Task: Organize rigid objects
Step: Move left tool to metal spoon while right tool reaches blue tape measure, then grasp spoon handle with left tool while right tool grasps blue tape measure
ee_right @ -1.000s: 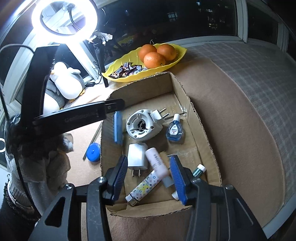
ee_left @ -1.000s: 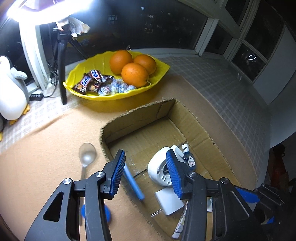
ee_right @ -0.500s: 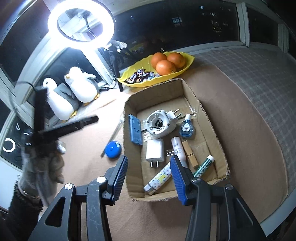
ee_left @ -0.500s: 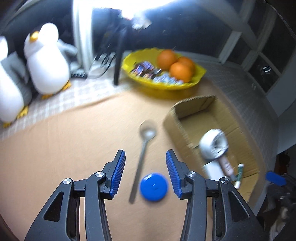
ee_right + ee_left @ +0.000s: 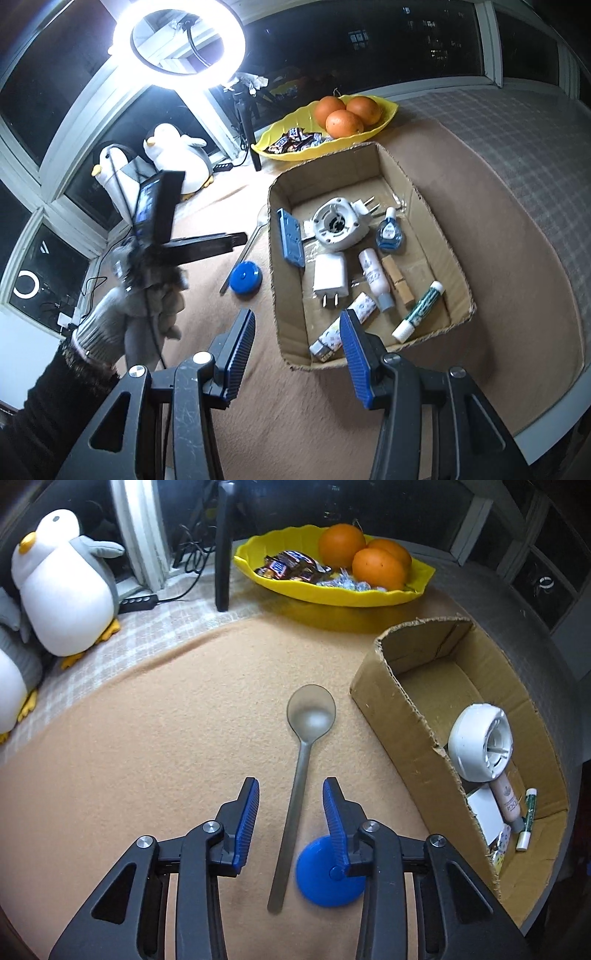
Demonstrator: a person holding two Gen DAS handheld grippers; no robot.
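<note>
A grey metal spoon [image 5: 310,716] lies on the tan cloth, bowl pointing away, beside a round blue lid [image 5: 325,882]. My left gripper [image 5: 290,794] points down over the spoon's handle. Its jaws are closing with the handle between them, and the pads stand clear of it. The right wrist view shows the spoon [image 5: 255,232] and lid [image 5: 244,278] left of the cardboard box [image 5: 424,192]. My right gripper [image 5: 298,325] hangs open above the box's near left corner, holding nothing.
The box holds a white round plug device [image 5: 338,225], a blue flat piece [image 5: 290,236], a charger [image 5: 330,275], a blue bottle [image 5: 389,232] and several tubes. A yellow dish [image 5: 332,594] of oranges and sweets, plush penguins [image 5: 62,587] and a ring light [image 5: 179,44] stand behind.
My left gripper has swung from over the box to the spoon and blue lid, sunk closer to the cloth, and its jaws have narrowed. My right gripper has drawn back and up from the box.
</note>
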